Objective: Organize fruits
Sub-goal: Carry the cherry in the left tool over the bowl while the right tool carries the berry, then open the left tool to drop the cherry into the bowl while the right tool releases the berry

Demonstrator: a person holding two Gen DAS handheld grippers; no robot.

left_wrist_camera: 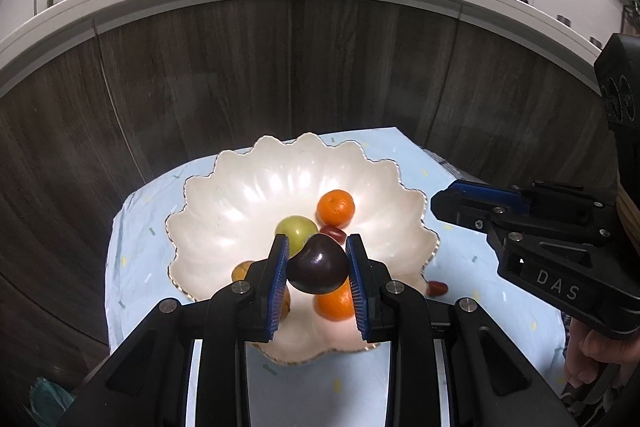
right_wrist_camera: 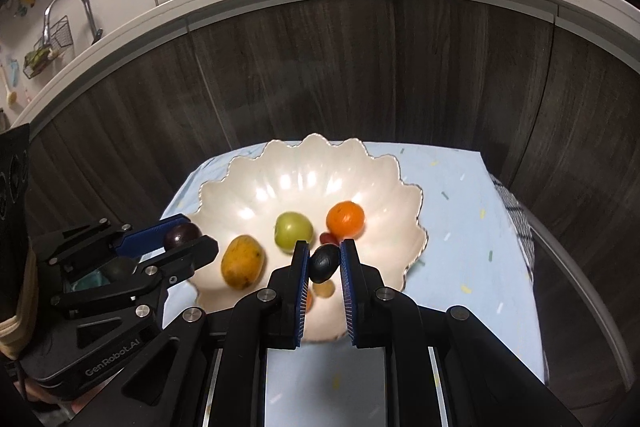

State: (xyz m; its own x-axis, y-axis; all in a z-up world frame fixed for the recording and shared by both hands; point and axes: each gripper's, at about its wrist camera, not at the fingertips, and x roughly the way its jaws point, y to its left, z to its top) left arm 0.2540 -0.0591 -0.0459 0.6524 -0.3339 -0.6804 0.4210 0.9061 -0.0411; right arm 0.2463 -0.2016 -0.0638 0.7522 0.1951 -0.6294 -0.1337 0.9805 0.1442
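Left wrist: left claw (left_wrist_camera: 318, 269) clamps dark plum (left_wrist_camera: 317, 264); right claw (right_wrist_camera: 324, 267) grips black fruit (right_wrist_camera: 323, 262).

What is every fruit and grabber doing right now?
Left gripper: shut on the dark plum, above the bowl.
Right gripper: shut on a small dark fruit.
Shell bowl: upright on the blue cloth.
Mango: lying in bowl.
Green fruit: in bowl.
Orange: in bowl.
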